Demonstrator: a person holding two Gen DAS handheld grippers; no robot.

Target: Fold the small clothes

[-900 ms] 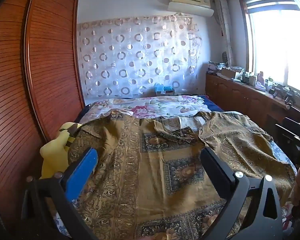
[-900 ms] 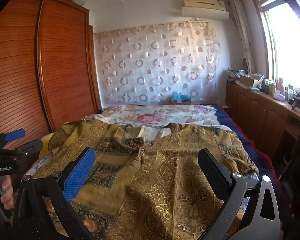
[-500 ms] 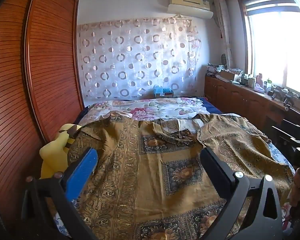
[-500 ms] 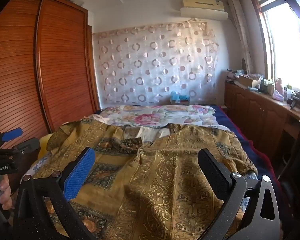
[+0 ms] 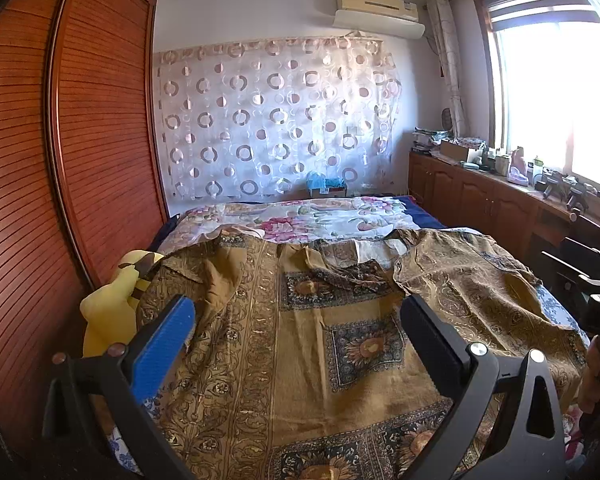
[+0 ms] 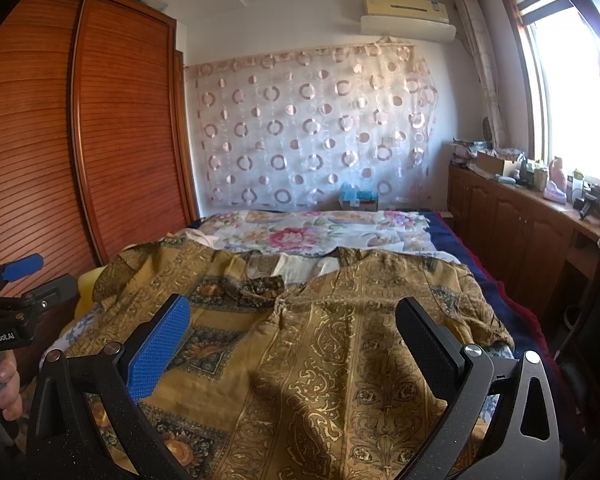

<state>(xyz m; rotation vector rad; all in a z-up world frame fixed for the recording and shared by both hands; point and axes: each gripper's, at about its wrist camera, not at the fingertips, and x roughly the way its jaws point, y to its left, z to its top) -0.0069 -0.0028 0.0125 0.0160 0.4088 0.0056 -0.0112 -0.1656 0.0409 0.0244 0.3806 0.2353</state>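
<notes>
A brown-gold patterned shirt [image 5: 300,332] lies spread open, collar away from me, on the bed; it also shows in the right wrist view [image 6: 332,344]. My left gripper [image 5: 296,320] is open and empty, held above the shirt's left half. My right gripper [image 6: 292,324] is open and empty above the shirt's right half. The left gripper also shows at the left edge of the right wrist view [image 6: 16,280], held by a hand. The shirt's near hem is hidden behind the grippers.
A floral sheet [image 5: 300,220] covers the far part of the bed. A yellow plush toy [image 5: 112,308] sits at the bed's left edge beside a wooden wardrobe [image 5: 60,160]. A cluttered wooden cabinet [image 5: 500,200] runs along the right under the window.
Both views have tilted up and drawn back slightly, so the shirt sits a little lower in frame. Both grippers stay open and the shirt has not moved.
</notes>
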